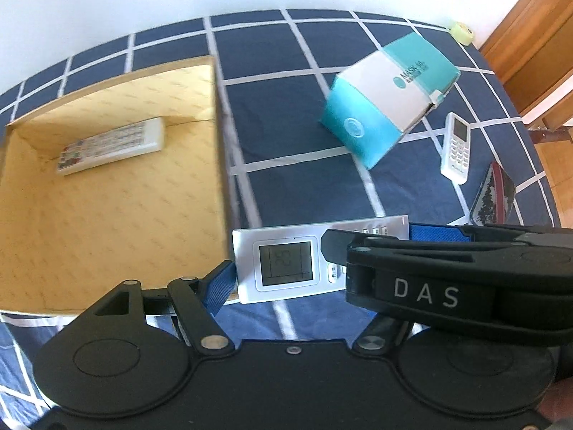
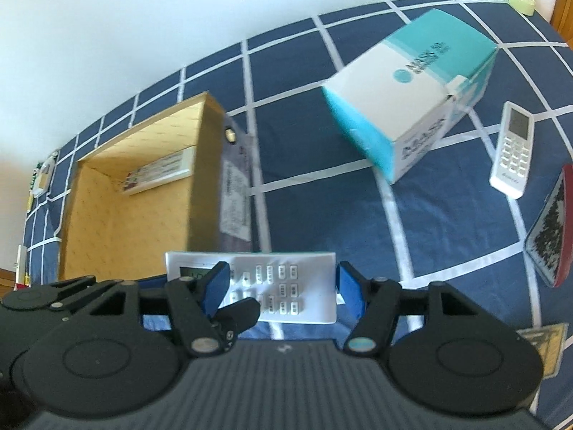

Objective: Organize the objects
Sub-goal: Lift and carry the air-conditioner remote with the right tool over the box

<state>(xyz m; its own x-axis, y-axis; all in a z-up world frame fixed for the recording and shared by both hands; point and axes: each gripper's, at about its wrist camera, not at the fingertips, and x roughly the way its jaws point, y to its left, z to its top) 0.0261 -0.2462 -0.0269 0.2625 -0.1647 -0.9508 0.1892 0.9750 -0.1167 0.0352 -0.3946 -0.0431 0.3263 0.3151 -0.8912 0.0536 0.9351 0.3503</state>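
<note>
A silver remote with an LCD screen (image 1: pixel 283 264) sits between both grippers, just right of the open cardboard box (image 1: pixel 107 193). My left gripper (image 1: pixel 318 261) spans it lengthwise, blue pads at its two ends. My right gripper (image 2: pixel 283 286) also straddles it (image 2: pixel 286 286), with one blue pad over its keypad and the other at its right end. The right gripper's arm crosses the left wrist view. A white remote (image 1: pixel 111 145) lies inside the box, also in the right wrist view (image 2: pixel 157 173). Another white remote (image 1: pixel 456 148) lies on the bedspread (image 2: pixel 512 150).
A teal and white mask box (image 1: pixel 386 96) stands tilted on the blue checked bedspread (image 1: pixel 286 136). A red-edged card or booklet (image 2: pixel 551 229) lies at the right. A roll of pale tape (image 2: pixel 523 0) sits at the far edge. Wooden furniture (image 1: pixel 537 36) stands beyond.
</note>
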